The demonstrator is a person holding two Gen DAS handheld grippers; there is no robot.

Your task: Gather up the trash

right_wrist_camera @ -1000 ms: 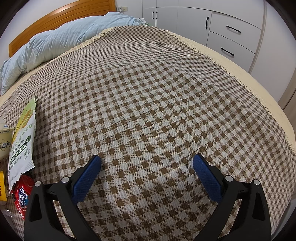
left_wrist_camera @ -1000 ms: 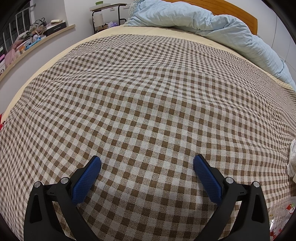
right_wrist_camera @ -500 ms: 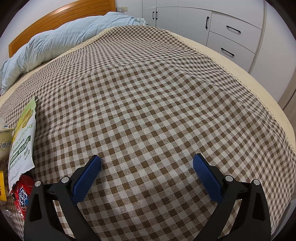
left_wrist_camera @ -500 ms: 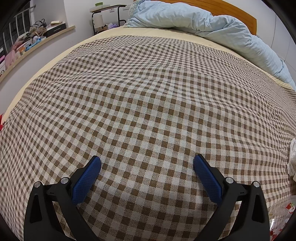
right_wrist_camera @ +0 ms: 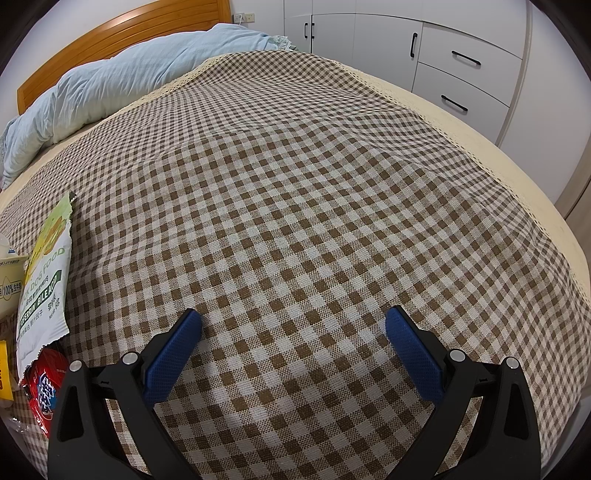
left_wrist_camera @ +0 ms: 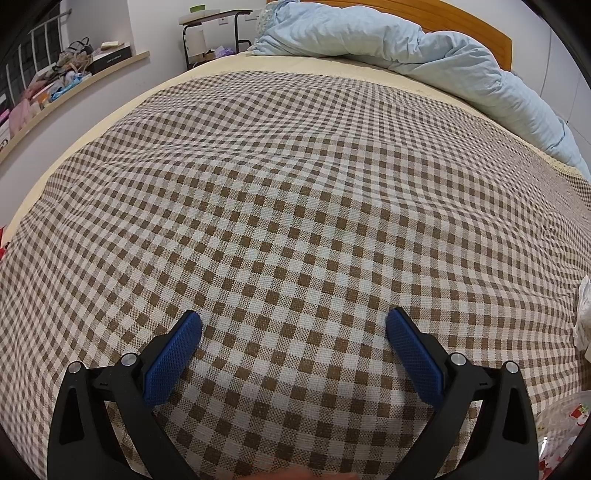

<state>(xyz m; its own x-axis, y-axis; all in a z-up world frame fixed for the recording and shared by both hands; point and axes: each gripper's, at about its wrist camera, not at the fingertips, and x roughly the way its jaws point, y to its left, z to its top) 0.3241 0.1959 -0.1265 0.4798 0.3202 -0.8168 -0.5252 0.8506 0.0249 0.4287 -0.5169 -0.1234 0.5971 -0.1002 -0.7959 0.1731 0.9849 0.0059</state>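
Two tongs: left tongs (left_wrist_camera: 293, 325) and right tongs (right_wrist_camera: 293, 323), two blue fingers each, both spread wide with nothing between. One bed, one brown checked cover (right_wrist_camera: 314, 206), one light blue duvet (right_wrist_camera: 122, 77), one wooden headboard (right_wrist_camera: 110, 40). Trash along the bed's left edge in the right wrist view: one white-green dog food bag (right_wrist_camera: 44, 280), one red wrapper (right_wrist_camera: 44, 387), one yellow packet (right_wrist_camera: 4, 373), one white carton (right_wrist_camera: 10, 273). One side table (left_wrist_camera: 216, 26), one wall shelf (left_wrist_camera: 74, 88), two drawers (right_wrist_camera: 469, 74) visible.

Wrappers (right_wrist_camera: 42, 280) left on bedspread (right_wrist_camera: 295, 203)
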